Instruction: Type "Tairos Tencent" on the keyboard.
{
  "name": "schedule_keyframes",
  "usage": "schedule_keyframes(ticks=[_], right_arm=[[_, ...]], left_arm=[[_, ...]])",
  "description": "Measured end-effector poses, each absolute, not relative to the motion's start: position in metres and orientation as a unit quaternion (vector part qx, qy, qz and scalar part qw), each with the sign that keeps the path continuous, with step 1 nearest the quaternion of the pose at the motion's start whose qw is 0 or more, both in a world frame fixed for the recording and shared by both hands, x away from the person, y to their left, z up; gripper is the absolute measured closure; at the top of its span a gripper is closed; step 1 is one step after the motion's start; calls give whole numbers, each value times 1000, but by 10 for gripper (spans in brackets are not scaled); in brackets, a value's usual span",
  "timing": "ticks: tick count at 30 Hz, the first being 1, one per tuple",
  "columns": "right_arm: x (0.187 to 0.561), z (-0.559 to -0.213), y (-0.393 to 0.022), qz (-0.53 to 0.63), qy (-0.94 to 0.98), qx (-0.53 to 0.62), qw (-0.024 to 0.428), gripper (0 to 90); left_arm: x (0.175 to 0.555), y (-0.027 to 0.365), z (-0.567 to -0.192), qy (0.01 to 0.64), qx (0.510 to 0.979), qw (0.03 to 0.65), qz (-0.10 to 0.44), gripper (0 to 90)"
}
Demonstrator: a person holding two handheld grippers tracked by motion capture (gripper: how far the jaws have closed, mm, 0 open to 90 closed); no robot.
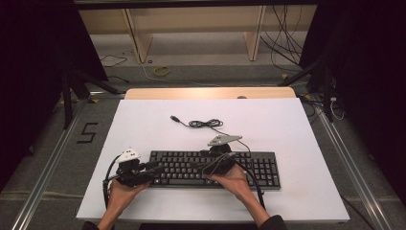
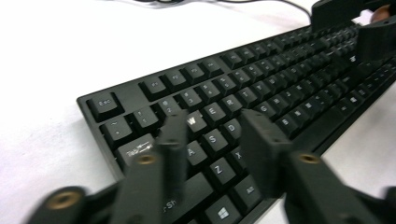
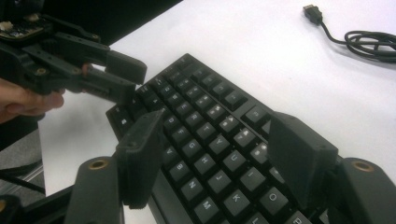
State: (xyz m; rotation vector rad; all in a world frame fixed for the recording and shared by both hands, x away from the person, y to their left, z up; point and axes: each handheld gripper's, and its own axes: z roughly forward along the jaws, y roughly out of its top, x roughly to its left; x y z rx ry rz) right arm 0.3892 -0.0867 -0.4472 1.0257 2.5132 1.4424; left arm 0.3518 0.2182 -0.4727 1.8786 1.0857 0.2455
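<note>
Black keyboard (image 1: pixel 213 168) lies flat near the front edge of the white table (image 1: pixel 143 124). My left gripper (image 2: pixel 212 133) hangs half open over its left keys, right gripper (image 3: pixel 219 154) wide open mid-board — both empty. Stiff, light, slick plastic — I'd grip the end edges, not keys.
</note>
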Motion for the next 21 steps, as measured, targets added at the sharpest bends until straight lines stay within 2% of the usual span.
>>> schedule_keyframes(ticks=[7, 16, 21], right_arm=[[390, -449, -90, 463, 819, 338, 38, 405], [390, -448, -91, 465, 817, 338, 39, 394], [389, -447, -92, 468, 816, 338, 37, 377]], left_arm=[[355, 216, -474, 444, 778, 434, 100, 777], [357, 214, -476, 442, 786, 422, 94, 871], [359, 213, -477, 442, 788, 419, 93, 888]])
